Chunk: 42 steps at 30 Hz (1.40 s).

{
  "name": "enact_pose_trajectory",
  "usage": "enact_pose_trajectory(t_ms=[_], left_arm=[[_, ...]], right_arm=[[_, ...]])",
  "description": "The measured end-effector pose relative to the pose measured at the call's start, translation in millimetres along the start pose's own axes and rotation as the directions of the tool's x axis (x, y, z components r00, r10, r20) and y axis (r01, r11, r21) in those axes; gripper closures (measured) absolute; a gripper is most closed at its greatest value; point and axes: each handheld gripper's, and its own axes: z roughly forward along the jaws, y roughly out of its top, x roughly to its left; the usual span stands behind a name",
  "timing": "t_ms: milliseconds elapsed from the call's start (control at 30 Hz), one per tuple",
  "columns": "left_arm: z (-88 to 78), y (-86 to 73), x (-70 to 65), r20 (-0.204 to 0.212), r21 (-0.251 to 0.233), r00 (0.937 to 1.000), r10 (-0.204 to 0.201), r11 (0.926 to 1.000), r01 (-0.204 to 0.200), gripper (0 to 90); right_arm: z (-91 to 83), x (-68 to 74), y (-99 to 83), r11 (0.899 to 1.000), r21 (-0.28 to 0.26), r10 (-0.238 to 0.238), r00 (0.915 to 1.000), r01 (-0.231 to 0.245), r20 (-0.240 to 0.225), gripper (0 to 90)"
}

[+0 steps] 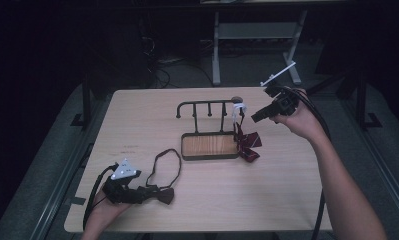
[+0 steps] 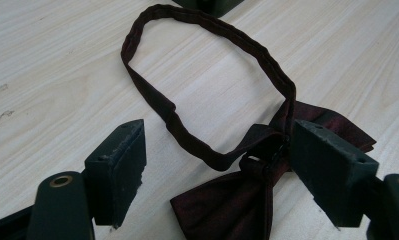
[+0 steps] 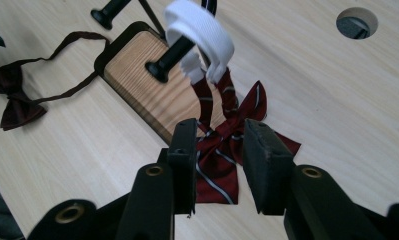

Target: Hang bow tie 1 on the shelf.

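A small rack (image 1: pixel 209 131) with a wooden base and a black rail of pegs is seen near the middle of the table (image 1: pixel 137 120), and all places are given from this rack.

On the peg at the right end of the rack, a striped bow tie (image 1: pixel 247 145) is hung by its white band (image 3: pixel 202 35). The dark red and white striped bow itself is lowered to the right side of the base, where it lies against the edge of the base and partly on the table.

The right claw (image 1: pixel 259 116) is held in the air just to the right of the rack, at the height of the rail, and it is pointed toward the white band. Its jaws are partly opened. In the right gripper view the striped bow is seen in the gap between the jaws, but lower and farther away, and it is not pressed by the pads. Nothing is gripped by this claw.

A second, plain dark red bow tie (image 1: pixel 164 194) is laid on the table in front of the rack and to its left, well apart from the base. Its strap (image 2: pixel 207 30) is spread in an open loop toward the rack.

The left claw (image 1: pixel 149 192) is rested low at this bow tie. Its jaws are wide opened, with the knot (image 2: pixel 259 157) between them; the right-hand pad appears just beside the knot, while the other pad is clearly apart.
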Motion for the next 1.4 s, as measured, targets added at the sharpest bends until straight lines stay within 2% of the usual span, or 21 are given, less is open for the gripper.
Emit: enact_pose_trajectory(t_ms=[233,400,1067,1400], left_arm=[[0.3,0.5,-1.4,0.0,-0.006,1.0,-0.004,1.0,0.004,23.5],[0.9,0.3,-0.1,0.001,-0.002,1.0,-0.003,1.0,0.003,23.6],[1.6,1.3,-1.8,0.001,0.003,1.0,0.005,1.0,-0.005,23.6],[1.7,1.1,-2.6,-0.002,0.003,1.0,0.003,1.0,-0.003,23.6]], right_arm=[[-0.5,1.9,-23.4,0.999,-0.033,0.006,0.9994,-0.007,-0.033,59.8],[2.2,2.3,-36.9,0.999,-0.037,0.012,0.9988,-0.014,-0.047,57.4],[23.8,1.7,-69.9,0.999,-0.025,0.035,0.9962,-0.038,-0.079,52.1],[29.1,1.1,-85.0,0.998,-0.028,0.046,0.995,-0.048,-0.089,50.9]])
